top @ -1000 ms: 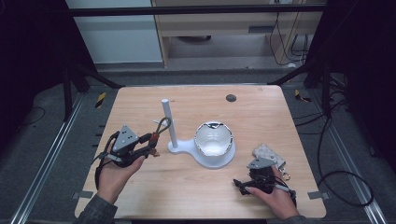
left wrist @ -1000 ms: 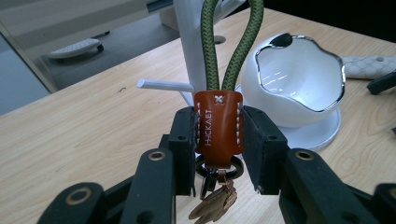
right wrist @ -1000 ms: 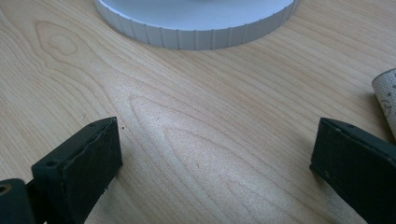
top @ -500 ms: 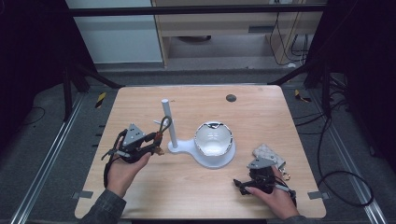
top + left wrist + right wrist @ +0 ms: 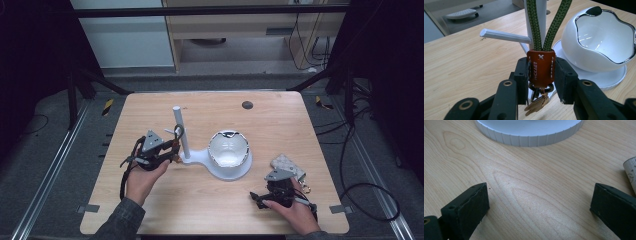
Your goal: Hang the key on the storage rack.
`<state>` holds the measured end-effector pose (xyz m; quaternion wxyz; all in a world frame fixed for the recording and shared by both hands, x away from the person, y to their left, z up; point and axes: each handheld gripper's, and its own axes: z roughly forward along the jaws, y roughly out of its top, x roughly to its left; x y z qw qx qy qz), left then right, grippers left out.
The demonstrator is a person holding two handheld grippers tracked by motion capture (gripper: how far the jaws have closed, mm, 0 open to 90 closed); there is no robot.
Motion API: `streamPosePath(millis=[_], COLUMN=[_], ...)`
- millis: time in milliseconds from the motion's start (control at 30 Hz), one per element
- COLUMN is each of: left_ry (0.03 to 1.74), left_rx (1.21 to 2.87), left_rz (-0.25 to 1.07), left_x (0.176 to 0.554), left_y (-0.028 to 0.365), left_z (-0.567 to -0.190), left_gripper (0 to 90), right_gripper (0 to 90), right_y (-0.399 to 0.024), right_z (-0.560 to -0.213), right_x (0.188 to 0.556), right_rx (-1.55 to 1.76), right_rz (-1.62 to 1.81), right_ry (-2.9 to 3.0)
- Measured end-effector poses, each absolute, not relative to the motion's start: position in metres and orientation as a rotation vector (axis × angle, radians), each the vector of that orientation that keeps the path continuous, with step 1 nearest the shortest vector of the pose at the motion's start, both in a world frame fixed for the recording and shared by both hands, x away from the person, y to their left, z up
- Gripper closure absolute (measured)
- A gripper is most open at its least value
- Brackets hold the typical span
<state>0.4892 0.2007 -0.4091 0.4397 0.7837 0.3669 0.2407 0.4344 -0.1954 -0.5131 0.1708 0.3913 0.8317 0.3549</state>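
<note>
Your left claw (image 5: 541,75) is pinching the brown leather key fob with green cord loop (image 5: 541,67), just at nine o'clock of the white stand's post (image 5: 179,131); your right claw (image 5: 539,207) is resting spread on the wooden surface (image 5: 524,182).

A lab or test workspace: a plain wooden table (image 5: 280,125) stands on grey carpet inside a black metal frame (image 5: 210,10), whose struts slant down at the far left and far right. Loose cables (image 5: 350,150) trail across the floor at right, yellow-and-black tape marks (image 5: 107,106) flank the table, and pale cabinets (image 5: 130,40) line the far wall.
</note>
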Motion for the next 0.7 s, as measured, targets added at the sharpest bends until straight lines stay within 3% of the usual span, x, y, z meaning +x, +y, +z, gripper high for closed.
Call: streamPosePath(millis=[700], left_ry=[0.919], left_rx=[1.942], left_rz=[0.587], left_x=[0.4932], left_y=[0.1964], left_z=[-0.4117], left_gripper=[64.6], right_gripper=[1.8], right_y=[-0.1953], right_z=[-0.5131], right_x=[0.4344], right_rx=[1.111], right_rz=[1.008], right_ry=[2.362])
